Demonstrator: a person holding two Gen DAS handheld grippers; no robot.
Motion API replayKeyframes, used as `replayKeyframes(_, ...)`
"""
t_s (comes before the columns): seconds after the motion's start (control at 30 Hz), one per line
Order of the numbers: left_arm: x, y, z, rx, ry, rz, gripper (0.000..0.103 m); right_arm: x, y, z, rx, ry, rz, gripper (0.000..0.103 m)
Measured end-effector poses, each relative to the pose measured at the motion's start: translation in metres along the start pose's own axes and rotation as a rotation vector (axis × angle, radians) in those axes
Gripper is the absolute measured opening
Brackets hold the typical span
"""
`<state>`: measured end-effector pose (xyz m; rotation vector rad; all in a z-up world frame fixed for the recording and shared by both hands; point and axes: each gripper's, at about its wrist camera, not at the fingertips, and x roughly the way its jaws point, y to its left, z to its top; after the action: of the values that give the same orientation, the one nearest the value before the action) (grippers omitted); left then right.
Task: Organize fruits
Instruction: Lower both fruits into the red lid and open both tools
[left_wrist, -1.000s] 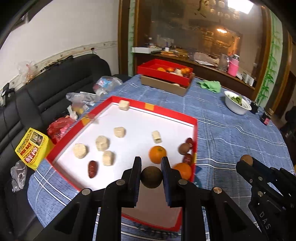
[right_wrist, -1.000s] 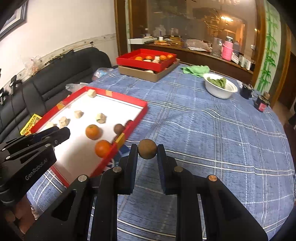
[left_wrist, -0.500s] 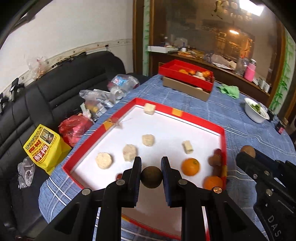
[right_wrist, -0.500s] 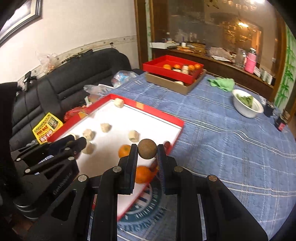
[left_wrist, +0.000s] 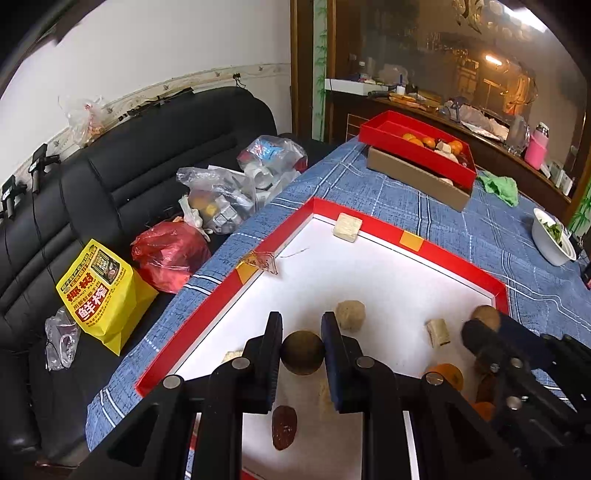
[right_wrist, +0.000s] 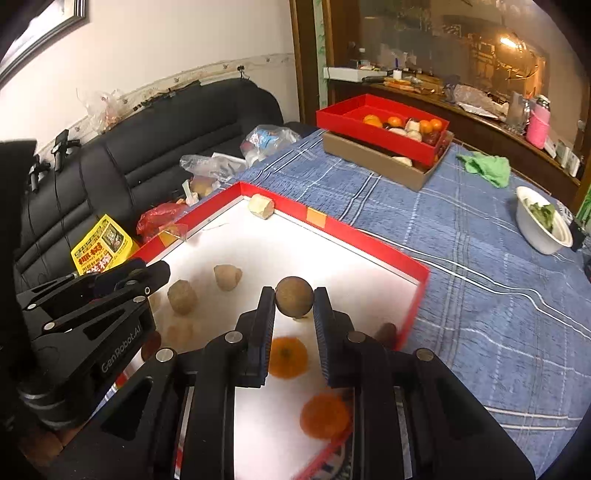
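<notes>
My left gripper (left_wrist: 302, 349) is shut on a dark round brown fruit (left_wrist: 303, 352) above the white floor of the red-rimmed tray (left_wrist: 369, 221). My right gripper (right_wrist: 294, 304) is shut on a lighter round brown fruit (right_wrist: 294, 301), also over the tray (right_wrist: 354, 236); it shows at the right of the left wrist view (left_wrist: 487, 325). Below lie an orange (right_wrist: 287, 357), a second orange (right_wrist: 325, 415), pale lumps (right_wrist: 228, 277), a dark red date (left_wrist: 284, 426) and a beige cube (left_wrist: 347, 228) in the far corner.
A smaller red box of fruit (right_wrist: 384, 125) sits on a cardboard box at the far side of the blue checked tablecloth (right_wrist: 480, 295). A white bowl with greens (right_wrist: 541, 225) and a green cloth (right_wrist: 485, 166) lie right. Bags crowd the black sofa (left_wrist: 110, 177) on the left.
Both grippers have swung left with their fruits; the right one went from over the tablecloth to over the tray, the left one further across the tray. Neither grip has changed.
</notes>
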<state>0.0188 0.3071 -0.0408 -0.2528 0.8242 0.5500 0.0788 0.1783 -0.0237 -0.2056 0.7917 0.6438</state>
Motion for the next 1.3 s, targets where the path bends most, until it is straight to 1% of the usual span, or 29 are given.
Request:
replayKeyframes(0.17,0.008,-0.002,0.0,0.012,0.012,0.004,0.02,0.017,0.005,0.003,-0.003,0.022,0.006,0.02)
replayKeyframes(0.4,0.016,-0.005,0.0,0.012,0.03,0.009,0.02,0.031,0.001,0.007,0.001,0.044,0.002,0.02)
replayKeyframes(0.63,0.019,0.002,-0.001,0.0,0.045,0.021,0.02,0.042,-0.001,0.008,0.01,0.063,0.007,0.02)
replayKeyframes(0.7,0.02,0.003,-0.002,0.001,0.056,0.026,0.02,0.045,-0.001,0.008,0.011,0.083,0.016,0.02)
replayKeyframes(0.73,0.021,0.004,-0.003,0.002,0.065,0.029,0.021,0.046,-0.001,0.007,0.008,0.092,0.021,0.021)
replayKeyframes(0.77,0.022,0.005,-0.004,0.001,0.075,0.028,0.026,0.047,0.0,0.006,0.005,0.094,0.022,0.021)
replayKeyframes(0.8,0.022,0.005,-0.004,-0.001,0.082,0.023,0.037,0.046,0.0,0.006,0.003,0.094,0.022,0.024)
replayKeyframes(0.83,0.021,0.006,-0.005,-0.005,0.087,0.027,0.041,0.045,0.0,0.005,0.003,0.094,0.025,0.037)
replayKeyframes(0.87,0.02,0.008,-0.006,-0.014,0.086,0.038,0.045,0.044,-0.001,0.005,0.003,0.094,0.027,0.048)
replayKeyframes(0.93,0.017,0.009,-0.007,-0.02,0.088,0.032,0.048,0.04,-0.002,0.005,0.004,0.09,0.0,0.062)
replayKeyframes(0.97,0.016,0.01,-0.007,-0.02,0.09,0.038,0.051,0.037,-0.005,0.004,0.01,0.086,0.0,0.064)
replayKeyframes(1.03,0.012,0.012,-0.008,-0.02,0.087,0.042,0.057,0.031,-0.009,0.003,0.023,0.081,-0.007,0.078)
replayKeyframes(1.07,0.009,0.012,-0.009,-0.02,0.084,0.041,0.063,0.027,-0.011,0.003,0.026,0.074,-0.01,0.081)
replayKeyframes(1.1,0.007,0.012,-0.01,-0.021,0.08,0.04,0.067,0.022,-0.012,0.002,0.025,0.067,-0.014,0.085)
replayKeyframes(1.17,-0.003,0.012,-0.012,-0.015,0.053,0.038,0.068,0.012,-0.015,0.001,0.02,0.055,-0.018,0.089)
replayKeyframes(1.23,-0.012,0.01,-0.014,-0.004,0.027,0.053,0.078,0.001,-0.016,-0.001,0.016,0.041,-0.018,0.103)
replayKeyframes(1.27,-0.018,0.009,-0.016,-0.004,0.019,0.063,0.086,-0.006,-0.016,-0.002,0.01,0.028,-0.019,0.103)
replayKeyframes(1.3,-0.023,0.009,-0.018,-0.008,0.012,0.061,0.089,-0.014,-0.017,-0.003,0.003,0.013,-0.019,0.103)
